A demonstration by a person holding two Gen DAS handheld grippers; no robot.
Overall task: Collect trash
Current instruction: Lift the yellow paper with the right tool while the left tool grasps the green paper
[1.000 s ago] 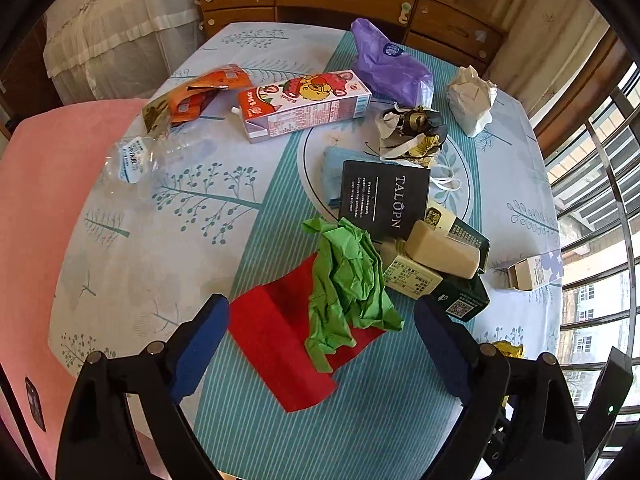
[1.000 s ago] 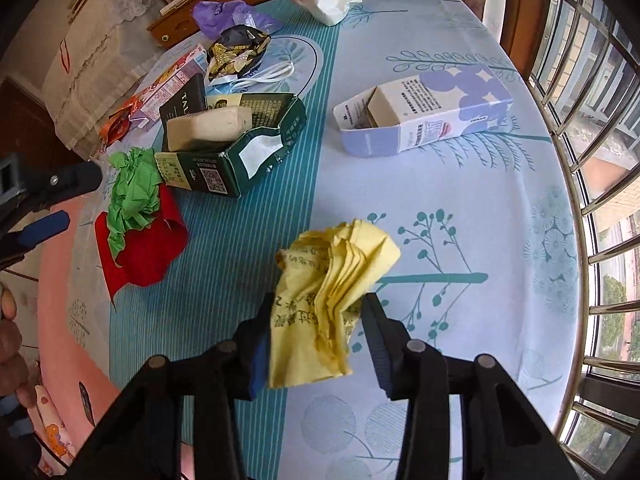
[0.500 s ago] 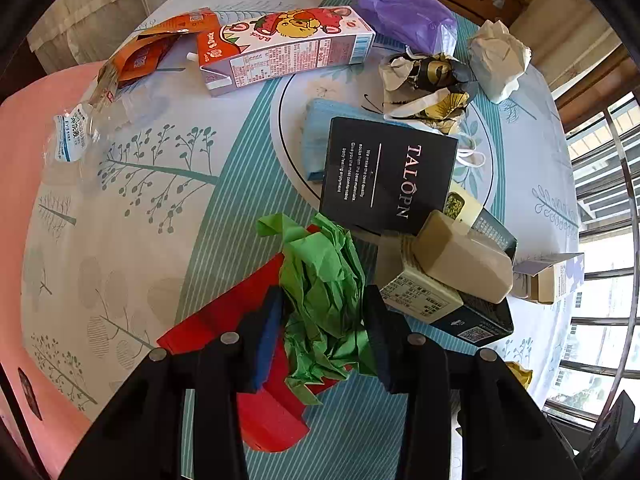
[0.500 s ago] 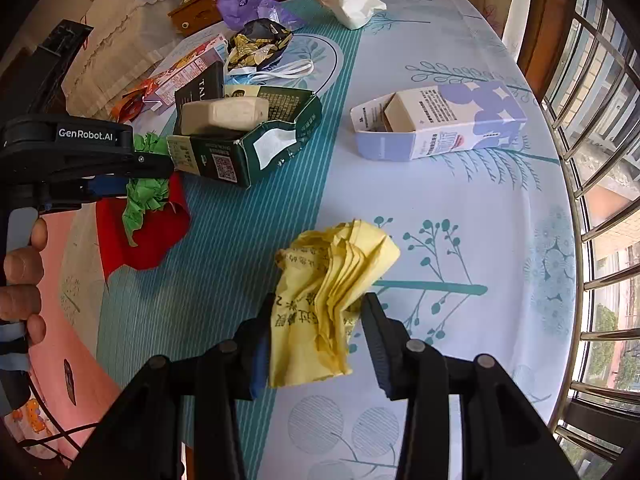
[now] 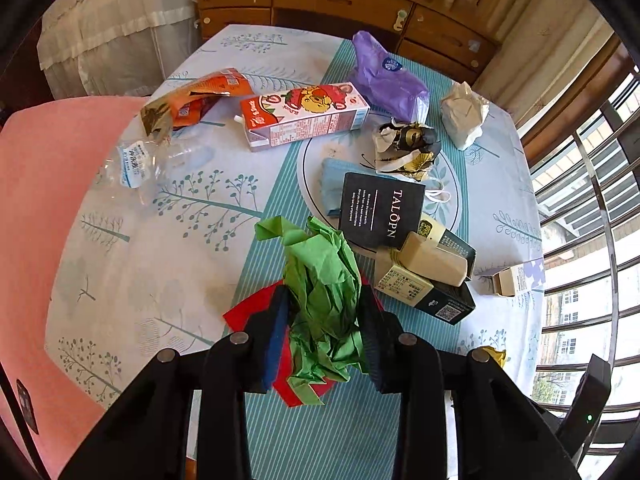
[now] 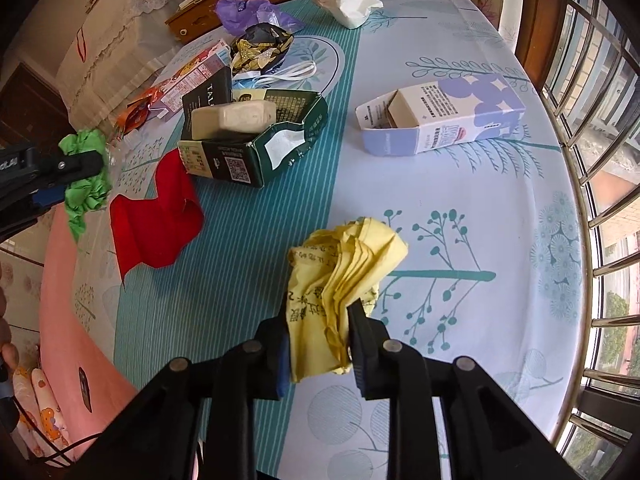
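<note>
My left gripper [image 5: 322, 312] is shut on a crumpled green paper [image 5: 324, 280] and holds it above a red paper sheet [image 5: 256, 312] that lies on the table; the green paper [image 6: 86, 184] also shows at the left of the right wrist view, lifted off the red sheet [image 6: 156, 220]. My right gripper [image 6: 320, 320] is shut on a crumpled yellow paper [image 6: 340, 272] held above the tablecloth.
On the table lie a green carton with a beige bottle [image 5: 432, 268], a black box [image 5: 380, 212], a strawberry milk carton [image 5: 304, 120], an orange wrapper [image 5: 192, 100], a plastic bottle [image 5: 136, 160], a purple bag [image 5: 384, 76], white paper [image 5: 464, 112] and a lilac carton [image 6: 440, 120]. Window bars [image 6: 600, 160] stand at right.
My left gripper moved in, shut on the green paper and lifted it off the red sheet. My right gripper kept holding the yellow paper, almost still.
</note>
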